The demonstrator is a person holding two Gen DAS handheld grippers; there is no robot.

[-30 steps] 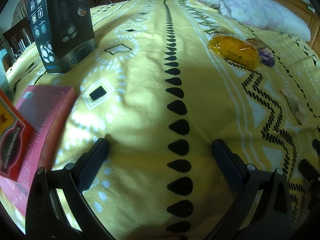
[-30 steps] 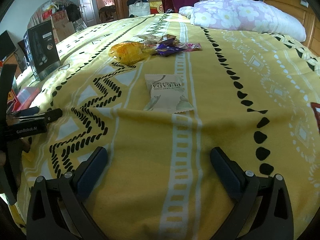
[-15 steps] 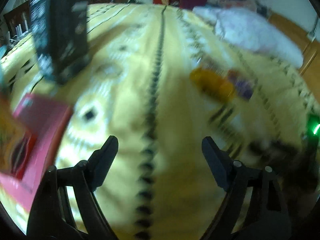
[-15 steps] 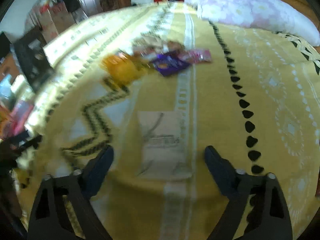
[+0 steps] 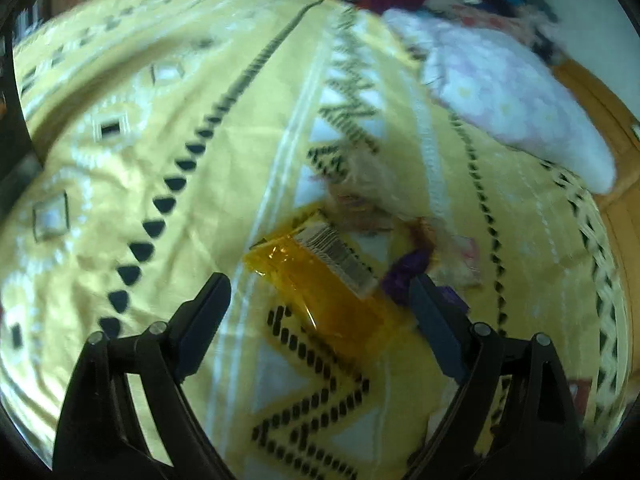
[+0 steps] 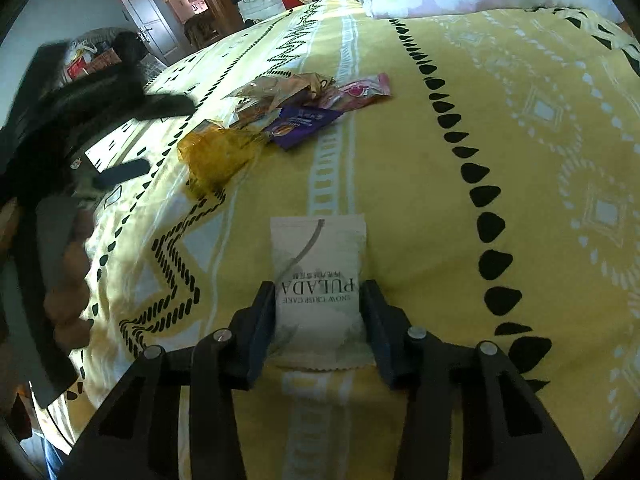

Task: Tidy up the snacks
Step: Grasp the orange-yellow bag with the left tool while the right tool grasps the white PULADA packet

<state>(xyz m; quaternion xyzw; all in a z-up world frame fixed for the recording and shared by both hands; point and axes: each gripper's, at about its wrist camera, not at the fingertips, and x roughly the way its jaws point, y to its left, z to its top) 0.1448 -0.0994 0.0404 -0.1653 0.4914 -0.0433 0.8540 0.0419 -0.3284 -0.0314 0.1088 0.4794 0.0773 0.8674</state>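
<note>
A white "PULADA" snack packet (image 6: 320,276) lies flat on the yellow bedspread. My right gripper (image 6: 320,300) has closed in on it, one finger touching each long side. An orange snack packet (image 5: 320,280) with a barcode label lies between the fingers of my left gripper (image 5: 320,296), which is open just above it. The same orange packet (image 6: 218,152) shows in the right wrist view, next to a purple packet (image 6: 302,124), a pink packet (image 6: 360,90) and clear wrappers (image 6: 276,88). The purple packet (image 5: 404,270) touches the left gripper's right finger.
The bed is covered by a yellow patterned bedspread (image 6: 520,140). A floral pillow (image 5: 512,96) lies at the head, by a wooden headboard (image 5: 612,128). The left gripper and the hand holding it (image 6: 68,128) fill the left of the right wrist view. A door (image 6: 140,24) and bags stand beyond the bed.
My left gripper has swung right from the boxes to over the orange packet. My right gripper has moved forward to the white packet and narrowed onto its sides.
</note>
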